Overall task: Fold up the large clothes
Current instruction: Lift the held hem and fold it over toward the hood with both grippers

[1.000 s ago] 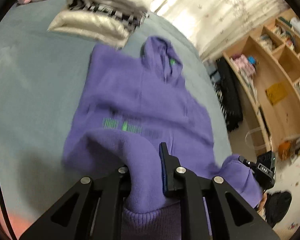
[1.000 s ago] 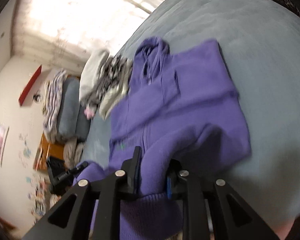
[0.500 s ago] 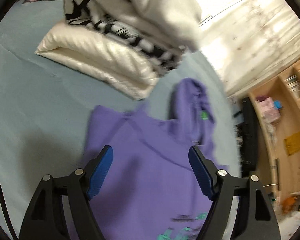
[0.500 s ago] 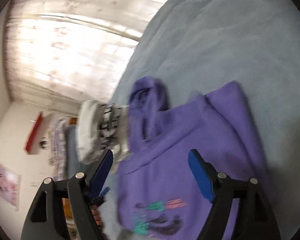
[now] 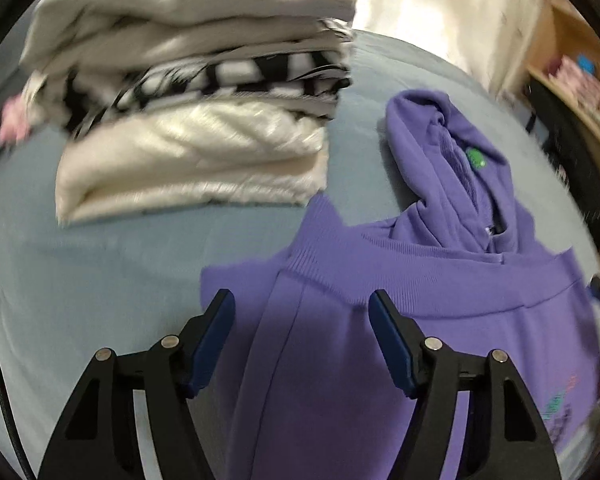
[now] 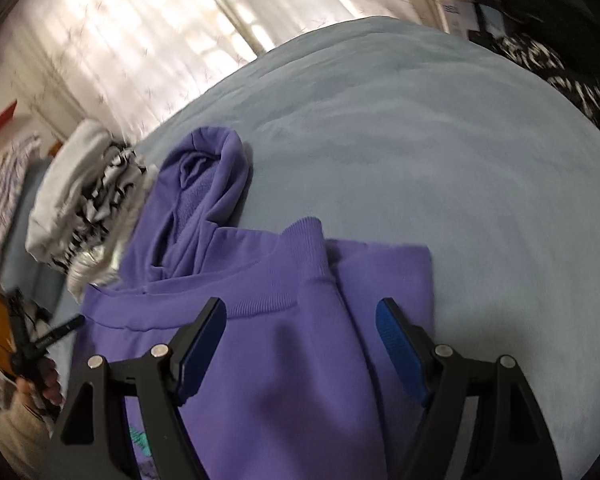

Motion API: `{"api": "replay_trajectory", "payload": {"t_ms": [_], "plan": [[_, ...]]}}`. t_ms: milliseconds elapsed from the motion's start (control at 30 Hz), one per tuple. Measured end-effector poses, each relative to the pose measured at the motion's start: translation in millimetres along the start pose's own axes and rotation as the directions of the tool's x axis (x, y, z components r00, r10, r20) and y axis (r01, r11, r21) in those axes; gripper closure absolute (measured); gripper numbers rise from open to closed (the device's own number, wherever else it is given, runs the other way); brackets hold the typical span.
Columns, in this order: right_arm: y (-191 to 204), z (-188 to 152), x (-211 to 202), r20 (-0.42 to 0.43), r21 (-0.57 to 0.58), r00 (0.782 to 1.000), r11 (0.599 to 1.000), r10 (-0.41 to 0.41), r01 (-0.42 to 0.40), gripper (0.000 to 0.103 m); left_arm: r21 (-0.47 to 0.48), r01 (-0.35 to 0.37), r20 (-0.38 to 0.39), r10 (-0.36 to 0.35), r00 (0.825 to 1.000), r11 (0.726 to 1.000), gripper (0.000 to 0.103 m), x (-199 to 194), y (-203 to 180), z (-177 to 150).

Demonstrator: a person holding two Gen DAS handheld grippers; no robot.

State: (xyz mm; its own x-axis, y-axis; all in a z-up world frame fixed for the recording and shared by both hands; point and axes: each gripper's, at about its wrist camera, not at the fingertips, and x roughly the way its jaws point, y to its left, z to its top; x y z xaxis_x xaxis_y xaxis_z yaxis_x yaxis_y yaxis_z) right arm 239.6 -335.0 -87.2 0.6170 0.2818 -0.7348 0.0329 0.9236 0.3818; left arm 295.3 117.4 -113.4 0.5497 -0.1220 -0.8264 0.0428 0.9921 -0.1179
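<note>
Grey-blue bed [image 6: 440, 152], sunlit sheer curtains [image 6: 148, 40] behind, wood shelving [image 5: 576, 80] at rm edge.

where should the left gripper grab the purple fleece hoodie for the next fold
Probably the ribbed hem corner of the purple fleece hoodie, sticking up towards the folded clothes stack. Come from above with the open left gripper: the corner lies loose, offering an edge.

A purple hoodie [image 5: 440, 304] with a small green tag lies on the pale grey-blue bedspread [image 6: 440, 128] — beside it a stack of clothes [image 5: 192, 92] in cream, black-and-white check and off-white.
</note>
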Motion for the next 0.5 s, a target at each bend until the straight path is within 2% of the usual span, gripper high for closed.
{"api": "replay_trajectory", "payload": {"t_ms": [100,167,200,233,267,300,333,400,500], "plan": [[8.3,2.3,16.8,-0.028,-0.069,0.999,0.997,-0.032,0.03,0.03,0.076,-0.042,0.012,0.041,0.999,0.996,0.039,12.1,-13.8,9.0],[15.8,-0.1,29.0,-0.061,-0.118,0.997,0.992,-0.052,0.044,0.058,0.139,-0.072,0.015,0.07,0.997,0.988,0.07,21.2,-25.5,11.9],[18.4,-1.7,33.0,-0.066,-0.14,0.994,0.987,-0.089,0.079,0.063,0.168,-0.119,0.017,0.118,0.993,0.979,0.078,25.6,-30.9,11.8],[22.1,-4.3,34.8,-0.053,-0.173,0.988,0.976,-0.145,0.134,0.08,0.193,-0.165,0.024,0.164,0.986,0.967,0.086,29.3,-35.3,10.1],[22.8,-5.8,32.4,-0.027,-0.186,0.982,0.966,-0.189,0.181,0.093,0.198,-0.178,0.035,0.174,0.984,0.964,0.09,28.5,-37.2,9.3],[21.4,-5.2,29.8,-0.018,-0.175,0.982,0.967,-0.19,0.184,0.093,0.195,-0.183,0.053,0.175,0.983,0.964,0.091,25.8,-37.8,9.0],[15.1,-3.2,21.4,0.005,-0.129,0.988,0.979,-0.156,0.156,0.094,0.177,-0.178,0.074,0.168,0.983,0.968,0.092,20.0,-35.6,10.0],[4.4,2.7,2.2,0.074,-0.052,0.989,0.99,-0.129,0.133,0.094,0.106,-0.158,0.1,0.148,0.984,0.982,0.092,8.9,-24.8,15.7],[5.6,9.5,-9.0,0.134,-0.021,0.983,0.991,-0.127,0.131,0.094,0.014,-0.123,0.092,0.121,0.988,0.992,0.092,3.7,-9.8,25.7]]}}
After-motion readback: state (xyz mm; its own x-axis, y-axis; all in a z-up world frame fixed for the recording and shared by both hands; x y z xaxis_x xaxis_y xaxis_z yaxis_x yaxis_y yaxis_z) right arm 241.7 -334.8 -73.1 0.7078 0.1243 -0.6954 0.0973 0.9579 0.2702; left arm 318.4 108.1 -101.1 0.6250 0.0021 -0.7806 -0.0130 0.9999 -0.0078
